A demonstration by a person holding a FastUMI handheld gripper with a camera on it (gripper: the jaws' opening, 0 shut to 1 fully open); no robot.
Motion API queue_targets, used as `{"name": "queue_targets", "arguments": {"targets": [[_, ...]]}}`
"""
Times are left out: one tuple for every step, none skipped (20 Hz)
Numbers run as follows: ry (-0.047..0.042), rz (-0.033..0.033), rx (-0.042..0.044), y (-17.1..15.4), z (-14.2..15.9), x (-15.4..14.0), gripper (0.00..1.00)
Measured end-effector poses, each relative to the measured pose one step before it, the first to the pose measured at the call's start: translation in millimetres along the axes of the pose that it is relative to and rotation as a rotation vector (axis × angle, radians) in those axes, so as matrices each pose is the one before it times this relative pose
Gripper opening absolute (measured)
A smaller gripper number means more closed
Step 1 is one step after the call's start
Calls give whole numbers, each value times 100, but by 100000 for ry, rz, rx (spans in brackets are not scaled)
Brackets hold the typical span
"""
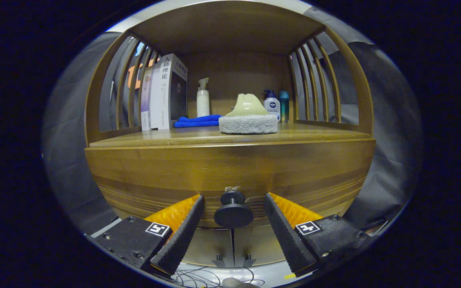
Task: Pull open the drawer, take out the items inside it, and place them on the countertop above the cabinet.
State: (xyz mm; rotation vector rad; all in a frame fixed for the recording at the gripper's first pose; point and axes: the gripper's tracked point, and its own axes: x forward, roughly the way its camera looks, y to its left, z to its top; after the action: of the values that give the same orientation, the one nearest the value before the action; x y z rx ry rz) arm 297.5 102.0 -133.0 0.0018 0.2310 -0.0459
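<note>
Right now your gripper [233,216] stands wide, one finger on each side of the knob [233,211] and neither touching it. The knob sits between the fingertips on the drawer [230,170] front, and the drawer looks flush with the cabinet, so whatever it holds is hidden.

A scrub pad [248,119] already lies on the countertop [134,140], so a closed drawer fits two stages: either you are lining up to pull, or the emptying is over and the drawer has been pushed back. I cannot tell which from this.

If you do grip, keep the knob centred between the fingers, close on its narrow stem behind the disc so the disc stops the fingers slipping off, and pull straight toward yourself, level, not sideways.

Farther back, the pad is near the front edge, middle right. A blue cloth [197,121] lies to its left, books [166,94] stand at far left, and bottles [272,105] stand along the back wall. Bare wood remains at near left and near right.
</note>
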Motion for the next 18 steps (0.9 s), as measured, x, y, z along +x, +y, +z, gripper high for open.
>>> {"name": "queue_targets", "arguments": {"targets": [[600, 425, 282, 82, 12, -138, 100], [96, 292, 563, -59, 255, -256, 100], [-277, -185, 553, -287, 305, -220, 100], [-728, 863, 204, -143, 517, -690, 100], [-876, 1108, -106, -184, 416, -1024, 100], [-1251, 1539, -474, -274, 520, -1350, 100], [-1319, 922, -1038, -554, 458, -1574, 100], [-590, 469, -1234, -785, 233, -1679, 100], [-403, 747, -1376, -784, 112, -2030, 100], [-143, 172, -1152, -919, 142, -2026, 100], [-1391, -355, -448, -1076, 690, -2575, 100], [-2088, -1987, 815, -1361, 744, -2108, 100], [-3635, -1249, 2058, -1329, 879, -2158, 100], [-3417, -1072, 2590, -944, 1126, -2072, 100], [-2115, -891, 1298, -795, 432, -1841, 100], [162, -716, -789, -845, -120, -1884, 99], [-501, -528, -754, -615, -120, -1677, 99], [-499, -776, -418, -640, -334, -896, 99]]}}
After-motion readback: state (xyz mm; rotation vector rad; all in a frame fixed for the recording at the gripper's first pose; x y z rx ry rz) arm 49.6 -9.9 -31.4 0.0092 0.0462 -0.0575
